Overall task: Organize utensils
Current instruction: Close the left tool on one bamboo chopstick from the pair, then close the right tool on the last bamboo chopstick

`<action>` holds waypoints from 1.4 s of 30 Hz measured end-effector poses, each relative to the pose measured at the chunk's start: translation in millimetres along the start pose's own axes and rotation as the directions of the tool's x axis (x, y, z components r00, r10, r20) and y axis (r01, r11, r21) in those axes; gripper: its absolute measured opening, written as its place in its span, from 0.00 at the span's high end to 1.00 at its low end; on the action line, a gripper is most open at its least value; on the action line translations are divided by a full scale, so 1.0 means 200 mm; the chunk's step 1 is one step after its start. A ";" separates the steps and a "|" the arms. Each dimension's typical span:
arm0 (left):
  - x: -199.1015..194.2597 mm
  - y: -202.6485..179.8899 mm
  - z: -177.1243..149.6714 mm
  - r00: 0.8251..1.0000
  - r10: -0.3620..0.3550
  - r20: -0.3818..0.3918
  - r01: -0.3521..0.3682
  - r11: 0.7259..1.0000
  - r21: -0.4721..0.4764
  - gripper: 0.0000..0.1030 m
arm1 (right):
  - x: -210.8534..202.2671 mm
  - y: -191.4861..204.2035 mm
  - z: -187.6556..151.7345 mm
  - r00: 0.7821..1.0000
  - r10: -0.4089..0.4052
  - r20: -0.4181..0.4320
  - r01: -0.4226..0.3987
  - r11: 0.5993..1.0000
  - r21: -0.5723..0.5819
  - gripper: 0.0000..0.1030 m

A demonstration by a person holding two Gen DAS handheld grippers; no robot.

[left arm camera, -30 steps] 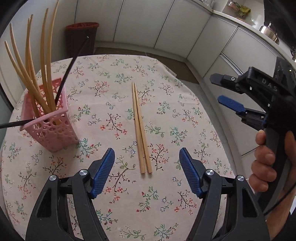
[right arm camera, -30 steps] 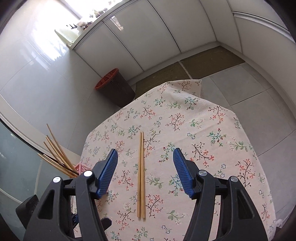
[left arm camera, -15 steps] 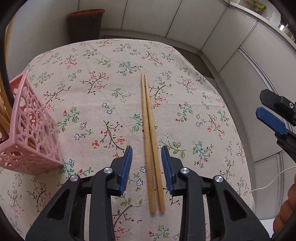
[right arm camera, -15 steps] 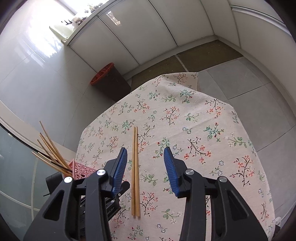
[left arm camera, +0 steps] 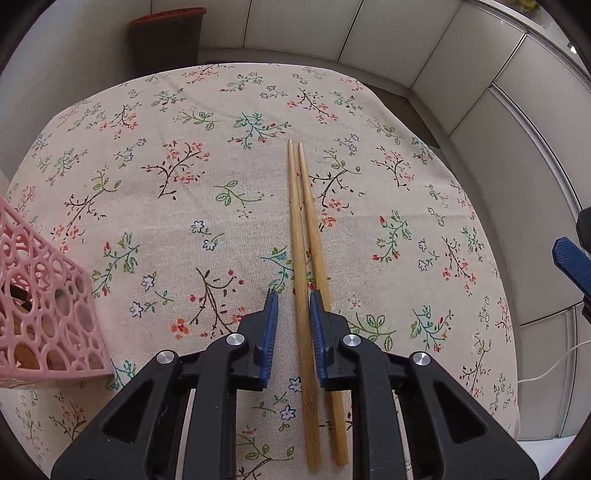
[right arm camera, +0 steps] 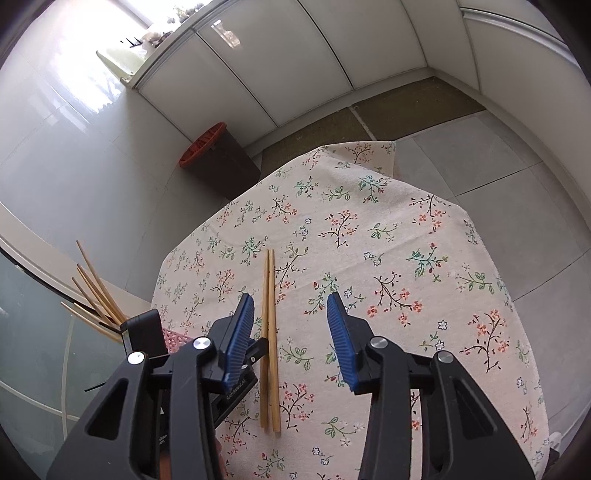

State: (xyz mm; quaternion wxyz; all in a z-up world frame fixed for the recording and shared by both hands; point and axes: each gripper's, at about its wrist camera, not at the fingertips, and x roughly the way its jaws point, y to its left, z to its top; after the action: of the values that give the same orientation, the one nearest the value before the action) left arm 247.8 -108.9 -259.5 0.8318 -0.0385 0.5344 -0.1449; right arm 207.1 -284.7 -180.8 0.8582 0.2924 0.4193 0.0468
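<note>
White kitchen cabinets [left arm camera: 369, 33] line the far wall, with a dark waste bin with an orange-red rim [right arm camera: 207, 147] on the tiled floor beyond. In front stands a table under a beige floral tablecloth [left arm camera: 184, 177].

A pair of pale bamboo chopsticks [left arm camera: 306, 258] lies side by side mid-table, tips pointing away. A pink perforated plastic basket [left arm camera: 40, 314] sits at the left edge of the left wrist view, well apart from the pair; the right wrist view shows more bamboo chopsticks [right arm camera: 96, 295] standing in it.

The left gripper [left arm camera: 291, 314] is low over the thick end of the pair. Its blue-padded fingers [left arm camera: 271, 325] have just been closing. One chopstick lies between them, with a gap still visible on the left side (the other stick appears to run under the right finger, outside the gap). Not yet clamped, as far as can be seen.

The right gripper [right arm camera: 291, 325] hovers higher, fingers parted and grasping nothing.

Step in hand, by my reading: picking the loose pair off the cloth for the basket. The next move calls for finishing the squeeze. If both sticks are wanted, the fingers likely need to shift right first, or the second may be left behind or nudged askew.
</note>
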 end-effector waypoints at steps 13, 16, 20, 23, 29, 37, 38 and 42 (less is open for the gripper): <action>0.01 -0.01 0.01 1.000 -0.015 0.003 0.014 0.998 0.058 0.94 | 0.05 -0.06 0.01 0.999 -0.040 -0.033 0.041 0.999 0.020 0.60; -0.05 -0.04 -0.03 0.999 -0.046 0.012 0.045 0.996 0.073 0.94 | 0.08 -0.07 0.00 0.997 -0.056 -0.054 0.057 0.998 0.021 0.60; -0.17 -0.06 -0.10 0.996 -0.090 0.023 0.088 0.994 0.064 0.94 | 0.12 -0.09 0.01 0.994 -0.075 -0.085 0.076 0.997 0.013 0.60; -0.30 -0.07 -0.17 0.992 -0.114 0.045 0.110 0.991 0.080 0.94 | 0.18 -0.12 0.01 0.988 -0.094 -0.124 0.097 0.995 0.021 0.61; -0.66 -0.12 -0.25 0.971 -0.162 0.177 0.130 0.976 0.175 0.94 | 0.30 -0.03 -0.03 0.973 -0.120 -0.198 0.110 0.992 -0.059 0.62; -1.06 0.06 -0.35 0.911 -0.166 0.379 0.117 0.982 0.149 0.94 | 0.48 0.15 -0.13 0.951 -0.170 -0.259 0.116 0.971 -0.208 0.62; -1.09 0.09 -0.34 0.900 -0.173 0.401 0.128 0.982 0.135 0.94 | 0.50 0.18 -0.13 0.950 -0.174 -0.260 0.115 0.967 -0.227 0.62; -1.16 0.20 -0.32 0.878 -0.177 0.445 0.154 0.984 0.088 0.94 | 0.60 0.28 -0.16 0.945 -0.195 -0.261 0.114 0.948 -0.296 0.65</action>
State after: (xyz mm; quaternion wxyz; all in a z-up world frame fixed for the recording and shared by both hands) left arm 107.8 -0.3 -92.4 0.9183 -0.0957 0.3179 -0.2157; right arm 269.2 -184.3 -248.5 0.8215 0.1256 0.5506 0.0788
